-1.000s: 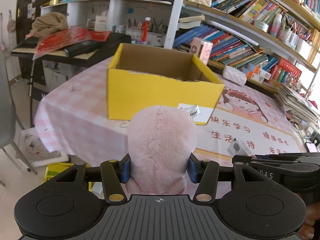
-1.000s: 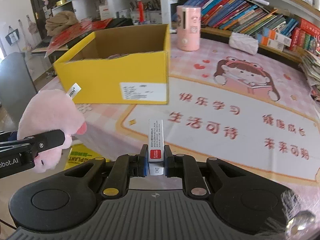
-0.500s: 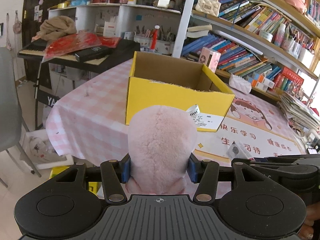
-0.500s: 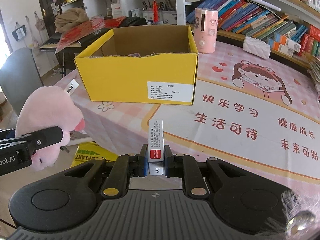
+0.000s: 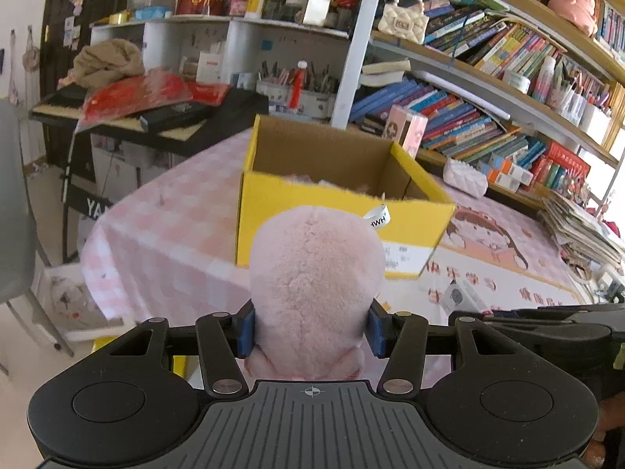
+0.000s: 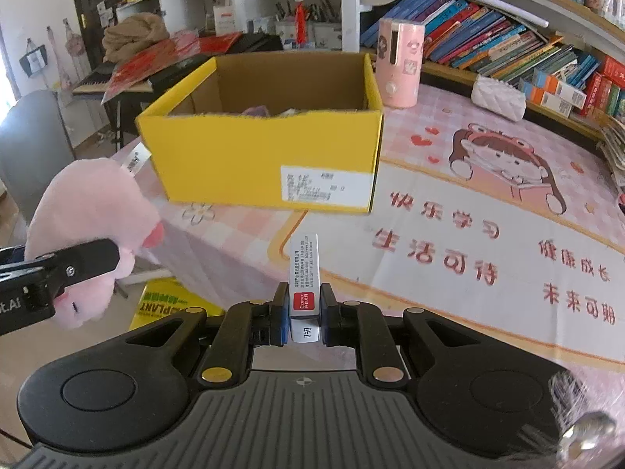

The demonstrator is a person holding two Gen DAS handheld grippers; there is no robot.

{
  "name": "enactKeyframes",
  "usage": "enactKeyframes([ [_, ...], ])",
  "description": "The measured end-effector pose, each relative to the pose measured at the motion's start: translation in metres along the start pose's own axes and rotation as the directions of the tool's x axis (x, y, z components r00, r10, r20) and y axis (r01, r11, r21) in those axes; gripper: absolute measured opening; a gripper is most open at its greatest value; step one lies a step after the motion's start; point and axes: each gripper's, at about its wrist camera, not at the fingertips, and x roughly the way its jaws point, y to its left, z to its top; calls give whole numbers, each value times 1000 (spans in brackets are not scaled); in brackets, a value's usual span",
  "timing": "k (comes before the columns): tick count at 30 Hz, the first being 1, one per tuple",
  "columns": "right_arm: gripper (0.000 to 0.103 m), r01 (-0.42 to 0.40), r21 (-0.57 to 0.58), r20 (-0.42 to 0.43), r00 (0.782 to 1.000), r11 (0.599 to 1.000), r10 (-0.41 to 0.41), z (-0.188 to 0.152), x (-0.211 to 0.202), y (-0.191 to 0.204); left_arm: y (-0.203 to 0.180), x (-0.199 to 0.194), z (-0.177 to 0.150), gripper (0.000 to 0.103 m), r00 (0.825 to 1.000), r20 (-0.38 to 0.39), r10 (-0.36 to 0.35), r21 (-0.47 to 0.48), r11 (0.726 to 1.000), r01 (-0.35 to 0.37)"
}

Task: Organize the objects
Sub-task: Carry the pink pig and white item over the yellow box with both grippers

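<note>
My left gripper (image 5: pixel 310 332) is shut on a pink plush toy (image 5: pixel 314 285) with a white tag, held off the table's near edge, in front of the open yellow cardboard box (image 5: pixel 340 203). In the right wrist view the same plush toy (image 6: pixel 91 215) hangs at the left in the left gripper (image 6: pixel 66 269). My right gripper (image 6: pixel 304 312) is shut on a small white box with a red label (image 6: pixel 305 273), upright over the table's front edge. The yellow box (image 6: pixel 265 160) stands beyond it, with a few soft items showing inside.
The pink checked tablecloth (image 6: pixel 488 215) carries a cartoon mat with red characters. A pink cup-like container (image 6: pixel 398 62) stands behind the box, a white quilted pouch (image 6: pixel 498 97) further right. Bookshelves (image 5: pixel 488 90) line the back. A keyboard stand with red packets (image 5: pixel 148 105) sits at left; a grey chair (image 6: pixel 31 144) too.
Both grippers have drawn back slightly from the table with their loads; the yellow box looks farther away and more of the shelves shows. Grips are unchanged.
</note>
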Motion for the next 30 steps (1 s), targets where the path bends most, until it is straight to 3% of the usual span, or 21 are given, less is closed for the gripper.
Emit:
enactKeyframes([
  [13, 14, -31, -18, 161, 986, 999, 34, 90, 27, -8, -11, 44, 76, 52, 992, 128, 24, 13, 1000, -26],
  [22, 14, -38, -92, 174, 983, 995, 53, 133, 76, -15, -25, 101, 94, 52, 992, 93, 81, 32, 996, -84],
  [30, 14, -47, -114, 148, 987, 992, 64, 156, 115, -24, -44, 139, 99, 52, 989, 61, 136, 159, 977, -144],
])
